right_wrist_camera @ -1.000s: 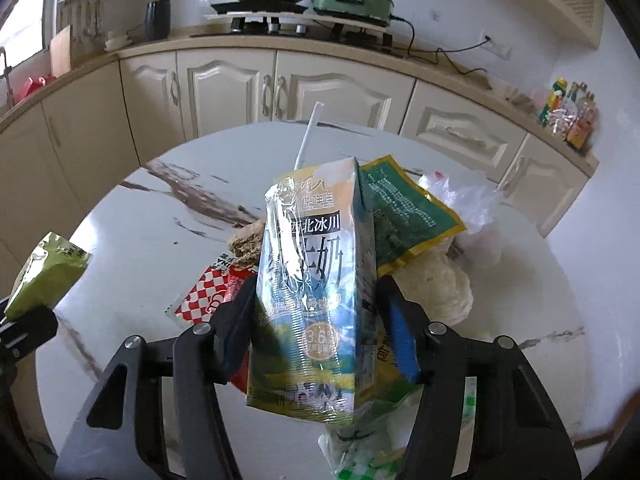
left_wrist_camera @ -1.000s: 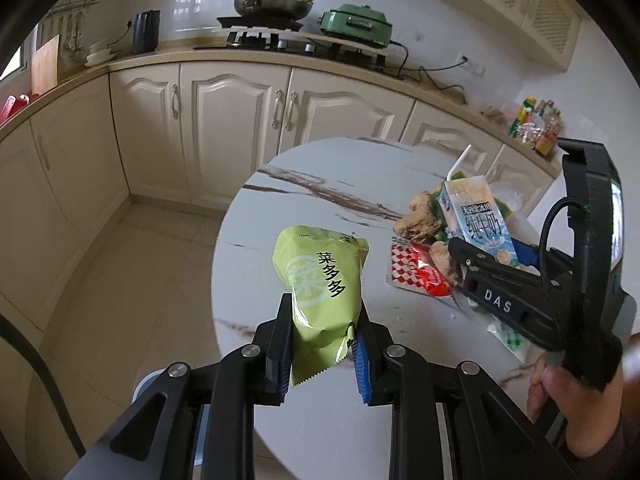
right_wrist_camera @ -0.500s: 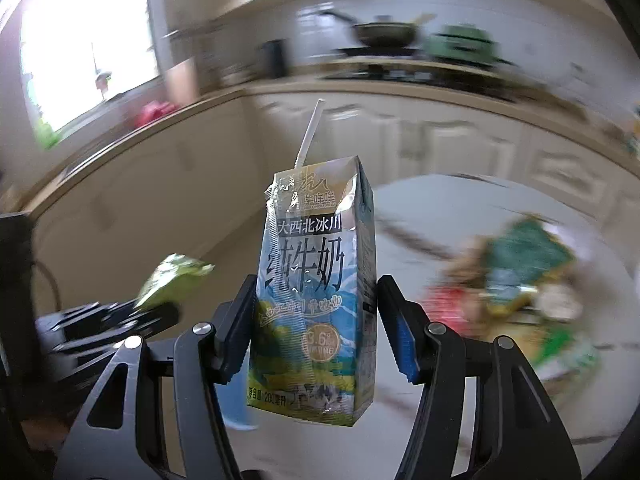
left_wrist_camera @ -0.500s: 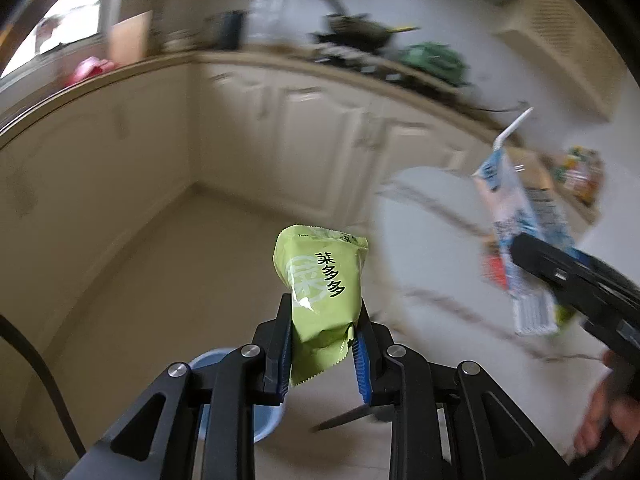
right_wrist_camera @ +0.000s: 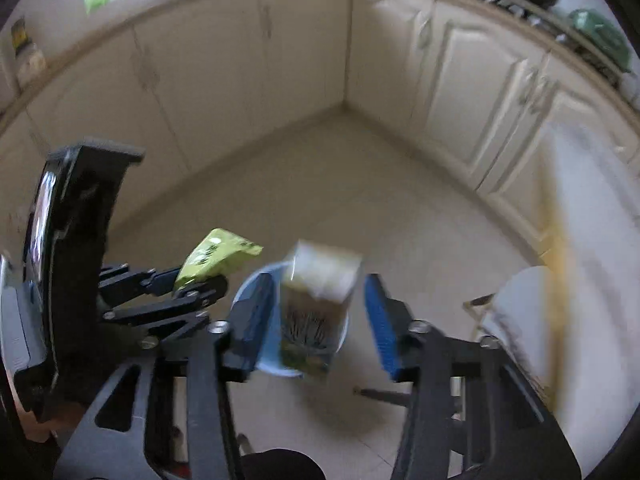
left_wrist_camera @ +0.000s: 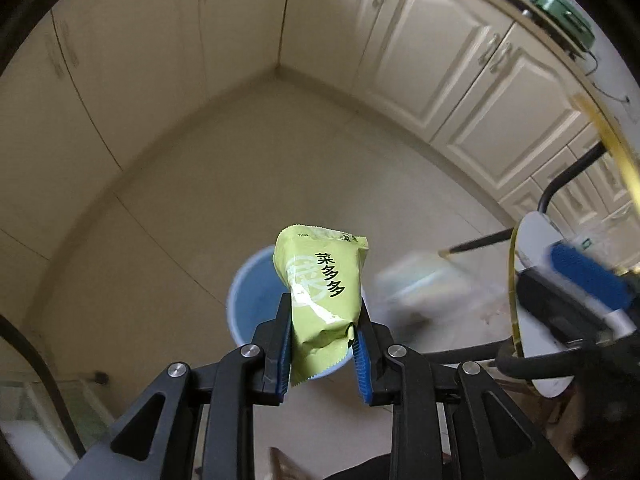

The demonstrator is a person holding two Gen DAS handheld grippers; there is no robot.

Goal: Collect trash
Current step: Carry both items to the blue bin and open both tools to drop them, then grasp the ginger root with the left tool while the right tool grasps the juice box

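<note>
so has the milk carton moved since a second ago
Yes. The milk carton was over the round table by the counter; now it is over the blue bin on the floor, loose between the right gripper's pads.

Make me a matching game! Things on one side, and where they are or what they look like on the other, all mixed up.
Things:
1. green snack packet
2. milk carton
3. blue bucket
4. cabinet doors

Clues:
A. stands on the floor
B. cream-coloured
C. clamped in the left gripper
D. blurry in both views

Pairs: 1-C, 2-D, 3-A, 4-B
</note>
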